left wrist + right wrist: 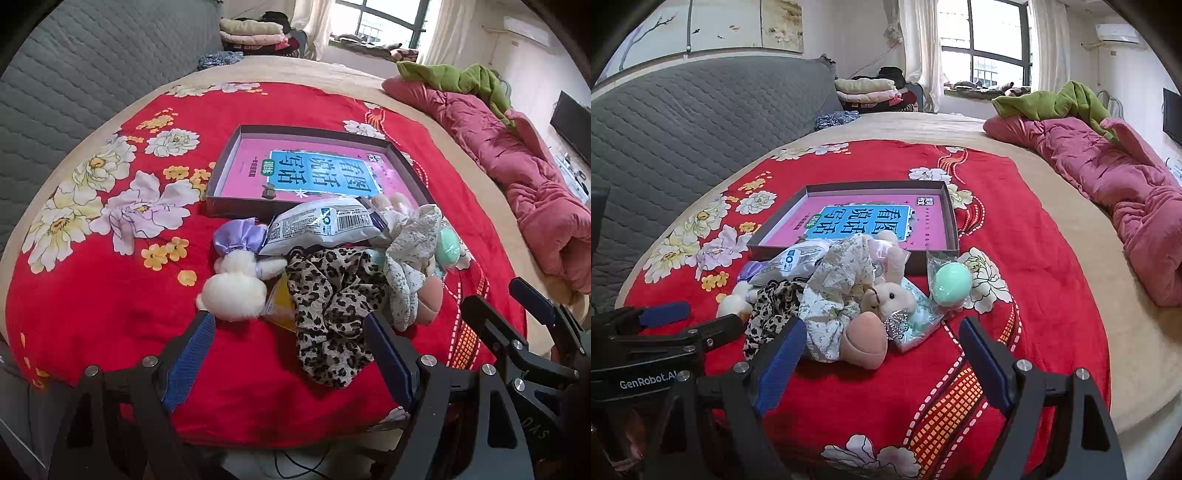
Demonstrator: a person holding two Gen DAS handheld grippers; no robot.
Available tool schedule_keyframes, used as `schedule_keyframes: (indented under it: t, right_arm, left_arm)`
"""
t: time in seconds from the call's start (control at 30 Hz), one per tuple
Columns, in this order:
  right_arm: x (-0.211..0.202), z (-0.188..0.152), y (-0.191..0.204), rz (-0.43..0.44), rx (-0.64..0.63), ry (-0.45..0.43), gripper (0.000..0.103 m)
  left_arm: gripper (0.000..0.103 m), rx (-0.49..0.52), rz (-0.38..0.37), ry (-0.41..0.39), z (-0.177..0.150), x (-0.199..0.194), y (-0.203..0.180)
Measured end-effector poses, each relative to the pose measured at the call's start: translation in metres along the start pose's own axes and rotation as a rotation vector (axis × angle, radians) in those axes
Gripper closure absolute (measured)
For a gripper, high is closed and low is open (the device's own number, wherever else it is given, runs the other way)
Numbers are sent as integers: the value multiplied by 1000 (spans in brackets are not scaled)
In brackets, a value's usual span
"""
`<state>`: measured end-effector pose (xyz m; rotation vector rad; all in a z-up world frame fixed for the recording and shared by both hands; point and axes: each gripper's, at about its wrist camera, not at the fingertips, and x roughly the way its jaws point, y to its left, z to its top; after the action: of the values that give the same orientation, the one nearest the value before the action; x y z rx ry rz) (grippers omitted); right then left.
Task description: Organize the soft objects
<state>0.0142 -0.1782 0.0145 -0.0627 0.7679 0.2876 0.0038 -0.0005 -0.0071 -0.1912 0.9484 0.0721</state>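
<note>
A pile of soft things lies on the red flowered blanket [92,314] in front of a shallow box [236,206] with a pink printed bottom. The pile holds a white plush toy with a lilac bow [232,284], a leopard-print scrunchie [332,306], a pale floral scrunchie [406,251], a plastic packet [321,225], a mint sponge in wrap [951,286], a peach sponge [866,343] and a pink plush rabbit [894,291]. My left gripper [291,354] is open and empty, just short of the leopard scrunchie. My right gripper [882,354] is open and empty, near the peach sponge.
A grey quilted headboard [74,74] runs along the left. A rolled pink quilt [517,177] with a green cloth [458,79] on it lies on the right side of the bed. Folded clothes [255,33] are stacked at the back by the window.
</note>
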Motion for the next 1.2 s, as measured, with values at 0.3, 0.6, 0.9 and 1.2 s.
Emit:
schedule_keyframes:
  t: [0.3, 0.6, 0.9, 1.2]
  right_arm:
    - [0, 0, -3, -7, 10, -2, 19]
    - [-1, 0, -3, -8, 11, -4, 19]
    - [-1, 1, -3, -8, 11, -4, 19]
    - [-1, 2, -5, -9, 22, -10, 19]
  left_arm:
    - [20, -1, -6, -2, 0, 0, 1]
    - [19, 1, -13, -3, 0, 0, 0]
    - [19, 10, -18, 4, -2, 1, -3]
    - [20, 16, -15, 5, -3, 1, -4]
